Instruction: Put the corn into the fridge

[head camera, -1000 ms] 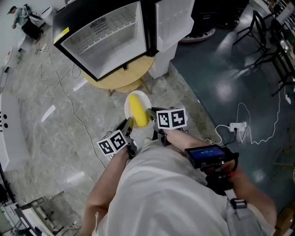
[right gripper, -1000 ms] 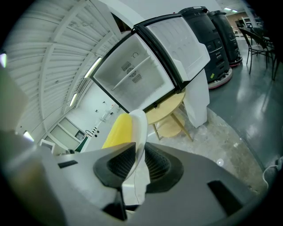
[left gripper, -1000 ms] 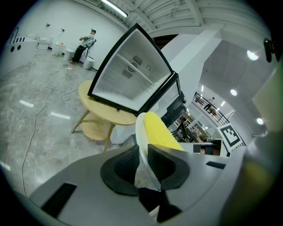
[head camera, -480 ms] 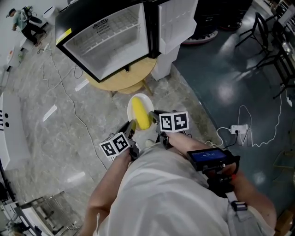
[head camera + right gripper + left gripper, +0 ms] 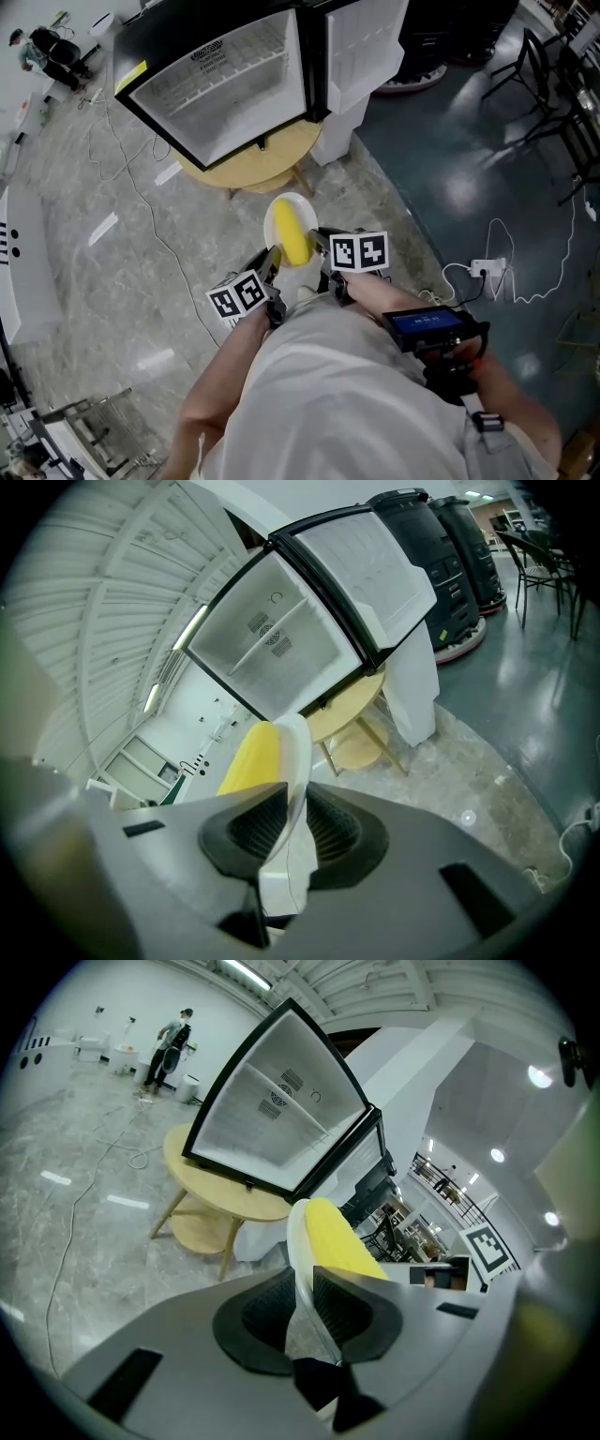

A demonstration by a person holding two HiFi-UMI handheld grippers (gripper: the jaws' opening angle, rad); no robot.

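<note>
A yellow corn cob (image 5: 293,234) lies on a small white plate (image 5: 281,208) that I carry in the air between both grippers. My left gripper (image 5: 270,260) is shut on the plate's left rim (image 5: 298,1269), and the corn (image 5: 339,1241) shows just past its jaws. My right gripper (image 5: 319,246) is shut on the plate's right rim (image 5: 298,789), with the corn (image 5: 249,757) to its left. Ahead stands the small black fridge (image 5: 220,80) on a round wooden table (image 5: 253,169). Its door (image 5: 366,47) is swung open, and the white inside with a wire shelf (image 5: 225,66) shows.
A white block (image 5: 337,136) stands right of the table. Cables (image 5: 131,197) trail over the marble floor at the left. A power strip with a white cord (image 5: 483,262) lies at the right, folding chairs (image 5: 553,66) beyond it. A person (image 5: 172,1040) stands far off.
The fridge and table have shifted slightly nearer in the head view; the plate with the corn stays held between both grippers.
</note>
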